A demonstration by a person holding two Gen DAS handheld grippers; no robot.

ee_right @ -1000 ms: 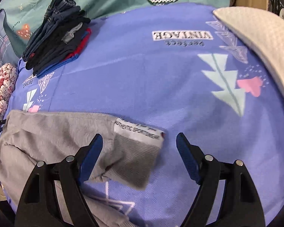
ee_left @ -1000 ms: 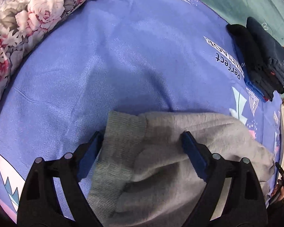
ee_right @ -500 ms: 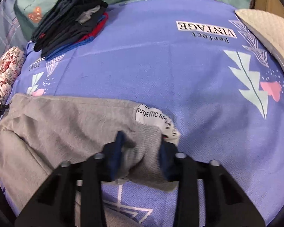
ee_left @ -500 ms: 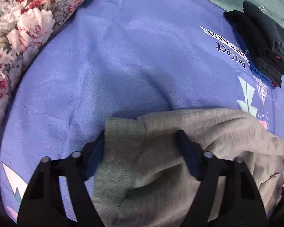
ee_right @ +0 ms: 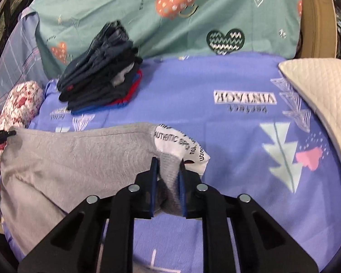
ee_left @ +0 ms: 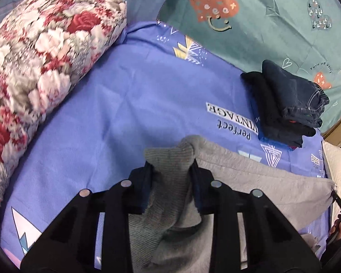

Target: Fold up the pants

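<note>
Grey sweatpants (ee_left: pixel 250 177) lie on the blue bed sheet (ee_left: pixel 129 104). My left gripper (ee_left: pixel 170 166) is shut on their ribbed grey cuff (ee_left: pixel 170 157) and lifts it off the sheet. In the right wrist view the pants (ee_right: pixel 68 159) stretch to the left. My right gripper (ee_right: pixel 167 163) is shut on the other ribbed end, beside a white printed band (ee_right: pixel 177 141), and holds it raised. The fabric hangs between the two grippers.
A stack of folded dark clothes (ee_left: pixel 286 104) sits at the far side of the sheet; it also shows in the right wrist view (ee_right: pixel 102 68). A floral bolster (ee_left: pixel 34 63) lies at the left. A white quilted pillow (ee_right: pixel 322 91) lies at the right. A teal cover (ee_right: pixel 147 18) hangs behind.
Both grippers were open over the pants' ends a second ago. They closed on the fabric and have lifted it up from the sheet.
</note>
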